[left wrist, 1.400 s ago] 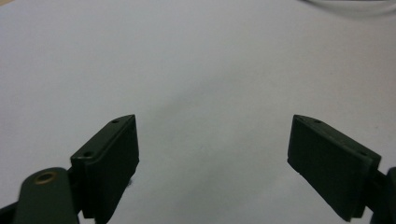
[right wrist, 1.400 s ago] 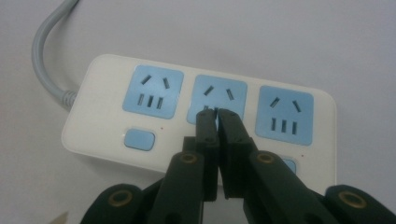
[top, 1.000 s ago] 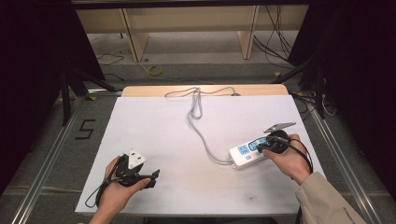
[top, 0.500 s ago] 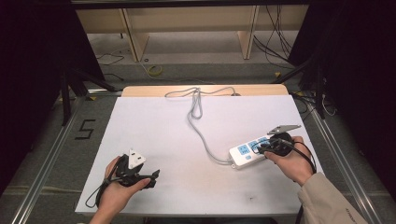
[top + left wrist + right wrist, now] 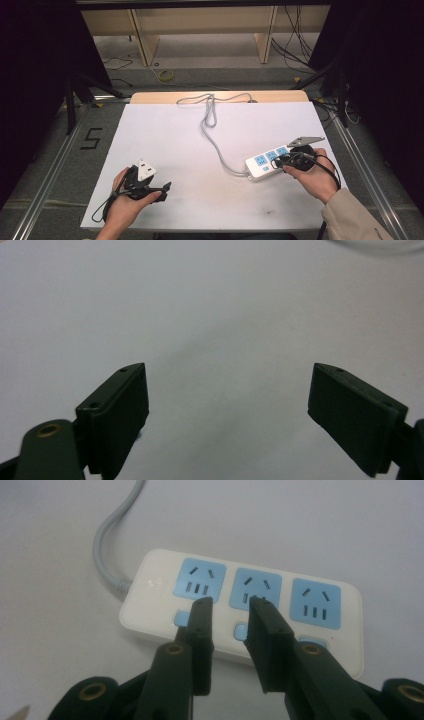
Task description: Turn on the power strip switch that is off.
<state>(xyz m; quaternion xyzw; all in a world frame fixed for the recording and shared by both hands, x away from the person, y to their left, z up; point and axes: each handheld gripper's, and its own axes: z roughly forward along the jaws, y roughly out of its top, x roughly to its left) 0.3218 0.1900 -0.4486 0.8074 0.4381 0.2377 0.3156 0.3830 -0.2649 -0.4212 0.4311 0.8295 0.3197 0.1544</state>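
A white power strip with three blue sockets lies at the table's right, and its grey cable runs to the far edge. My right gripper hovers over the strip's right end. In the right gripper view, the right gripper has its jaws a narrow gap apart above the strip, between two sockets, with nothing between them. They have just been opening. My left gripper rests near the front left corner. In the left gripper view, the left gripper stands wide open over bare white table.
The white table top ends in a wooden strip at the far edge. Beyond it stand shelf legs and loose floor cables. Metal rails run along both sides of the table.
The right hand has shifted slightly to the right over the power strip. The left hand has kept still.
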